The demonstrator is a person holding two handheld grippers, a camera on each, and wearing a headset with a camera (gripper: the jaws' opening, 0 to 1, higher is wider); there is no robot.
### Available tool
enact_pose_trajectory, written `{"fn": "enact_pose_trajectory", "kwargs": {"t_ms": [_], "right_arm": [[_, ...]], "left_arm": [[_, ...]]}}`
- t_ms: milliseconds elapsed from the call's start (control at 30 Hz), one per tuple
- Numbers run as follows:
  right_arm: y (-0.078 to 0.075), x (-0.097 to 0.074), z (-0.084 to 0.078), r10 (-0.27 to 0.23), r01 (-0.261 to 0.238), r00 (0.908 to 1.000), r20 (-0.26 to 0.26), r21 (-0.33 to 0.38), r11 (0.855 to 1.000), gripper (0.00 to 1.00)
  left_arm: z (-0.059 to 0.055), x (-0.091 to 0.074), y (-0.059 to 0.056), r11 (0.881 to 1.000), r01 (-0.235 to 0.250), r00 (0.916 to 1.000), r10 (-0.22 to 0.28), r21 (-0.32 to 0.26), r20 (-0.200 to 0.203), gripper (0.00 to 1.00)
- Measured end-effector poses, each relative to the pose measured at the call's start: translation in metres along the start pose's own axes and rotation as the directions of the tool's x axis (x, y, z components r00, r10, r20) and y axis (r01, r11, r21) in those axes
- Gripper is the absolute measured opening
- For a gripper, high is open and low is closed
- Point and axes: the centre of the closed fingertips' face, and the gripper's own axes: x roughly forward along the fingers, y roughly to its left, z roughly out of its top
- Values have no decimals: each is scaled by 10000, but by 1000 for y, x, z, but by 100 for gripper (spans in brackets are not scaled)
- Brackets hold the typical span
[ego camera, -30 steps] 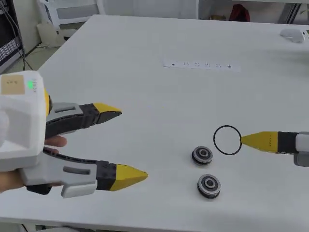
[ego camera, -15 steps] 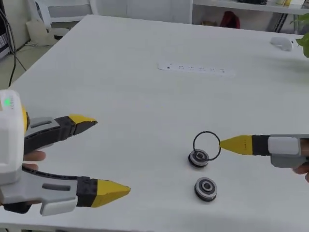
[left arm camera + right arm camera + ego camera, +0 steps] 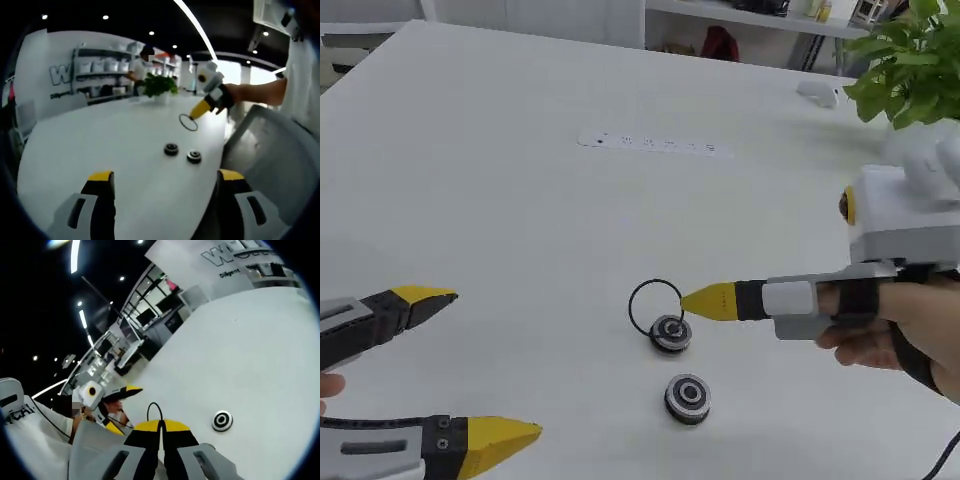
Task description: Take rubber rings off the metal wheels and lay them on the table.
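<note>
Pinching rubber ring (image 3: 655, 281), R gripper (image 3: 684, 300) pts left; ring extends past tip.

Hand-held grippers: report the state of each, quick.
Left hand-held gripper: open, empty.
Right hand-held gripper: shut on the rubber ring.

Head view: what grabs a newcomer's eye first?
The right gripper, centre frame, shut on a thin black rubber ring, right by the far wheel, with the near wheel just in front. Then the left gripper, yellow-tipped jaws wide open, at lower left.
</note>
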Motion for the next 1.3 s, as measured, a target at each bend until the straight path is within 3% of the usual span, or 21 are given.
{"fn": "enact_pose_trajectory", "kwargs": {"t_ms": [267,433,633,800,933,1067,1300], "right_arm": [[-4,24,-15,-26,31,9962,-871,57,10000,0],[-6,39,-25,-13,34,9907,-1358,152,9999,0],[-13,53,-37,-186,216,9836,-1795,149,9997,0],[-23,63,-53,-478,524,9723,-2289,139,9985,0],[-31,69,-59,-671,725,9668,-2465,131,9973,0],[-35,74,-58,-582,727,9704,-2345,537,9959,0],[-42,78,-63,-898,988,9648,-2473,243,9948,0]], "left_arm": [[-9,7,-1,9997,115,9998,-118,-203,-176,86],[-19,10,2,9999,123,9981,-117,107,-602,86],[-20,11,2,9997,221,9983,-227,-108,-544,86],[-21,11,1,9995,279,9983,-287,-172,-508,85],[-24,11,0,9993,323,9978,-334,-207,-581,85],[-26,9,1,9993,308,9977,-321,-225,-602,84],[-30,7,5,9993,200,9975,-220,-312,-674,84]]}}
